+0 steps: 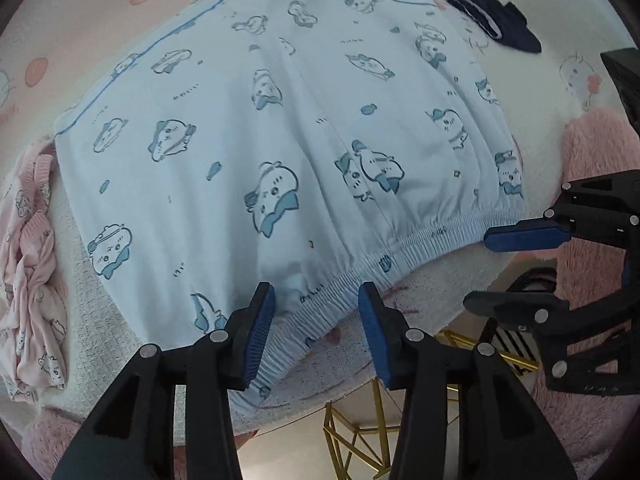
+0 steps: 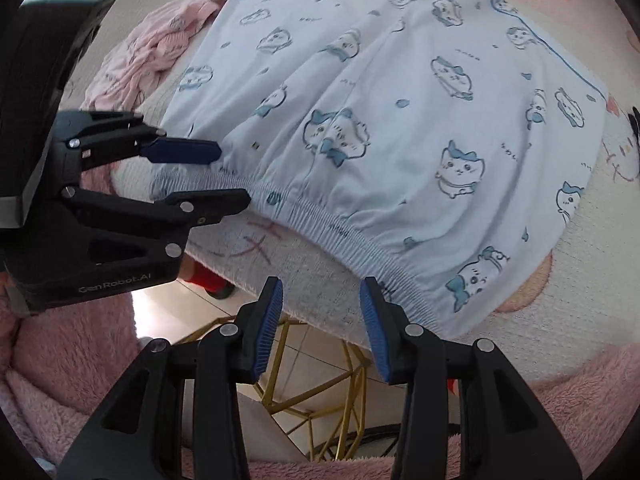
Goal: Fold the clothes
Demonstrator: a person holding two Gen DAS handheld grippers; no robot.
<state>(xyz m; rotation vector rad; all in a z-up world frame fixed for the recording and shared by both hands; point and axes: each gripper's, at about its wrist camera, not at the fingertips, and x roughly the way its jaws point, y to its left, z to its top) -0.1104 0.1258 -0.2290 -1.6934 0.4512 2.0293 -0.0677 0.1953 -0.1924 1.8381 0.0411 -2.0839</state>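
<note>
Shorts (image 1: 280, 140) spread flat on surface (image 1: 460, 280) (waistband at its near edge). Crumpled garment (image 1: 32, 260) left of shorts; folded item (image 1: 496, 20) beyond their far right corner.

Both wrist views close, facing shorts (image 1: 256, 128) waistband from table edge, left and right ends; shorts shared
</note>
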